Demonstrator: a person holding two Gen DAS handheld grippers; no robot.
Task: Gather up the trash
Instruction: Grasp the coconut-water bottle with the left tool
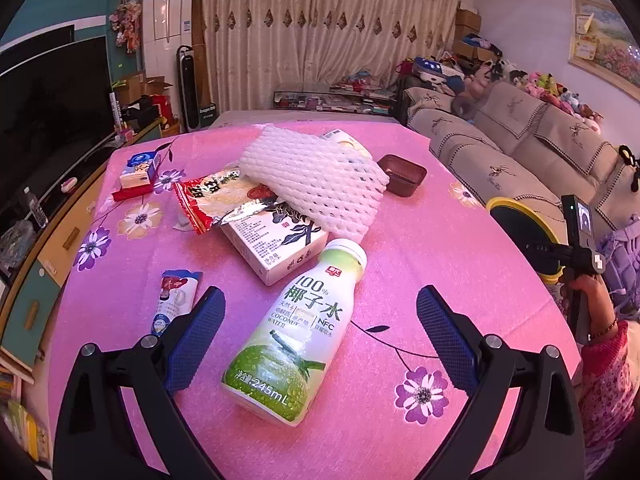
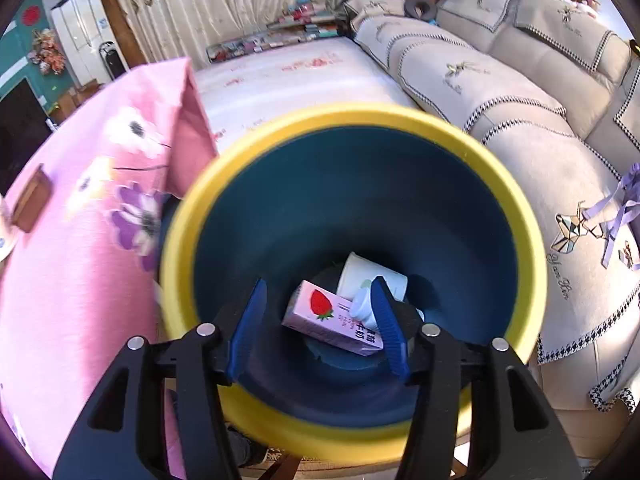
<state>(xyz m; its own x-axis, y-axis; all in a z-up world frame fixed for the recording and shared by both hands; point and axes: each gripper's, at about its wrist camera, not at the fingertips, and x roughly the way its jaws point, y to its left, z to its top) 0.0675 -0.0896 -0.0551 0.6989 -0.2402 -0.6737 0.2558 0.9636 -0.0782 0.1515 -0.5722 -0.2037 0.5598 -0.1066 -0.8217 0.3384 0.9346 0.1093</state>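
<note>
Two cartons, round yellow-rimmed bin (image 2: 532, 240), netted foam sleeve (image 1: 316, 176), plastic bottle (image 1: 296, 328)

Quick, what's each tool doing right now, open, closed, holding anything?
Left tool: open, straddling the coconut water bottle.
Right tool: open, empty, above the bin.

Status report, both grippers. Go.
Left gripper open around coconut water bottle. Right gripper open over bin, strawberry milk carton inside. Nothing blocking.

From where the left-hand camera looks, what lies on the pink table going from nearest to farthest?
Coconut water bottle lying on its side → white carton box → red snack wrapper → white foam net → brown tray. The small things at the table's left side are left out.
</note>
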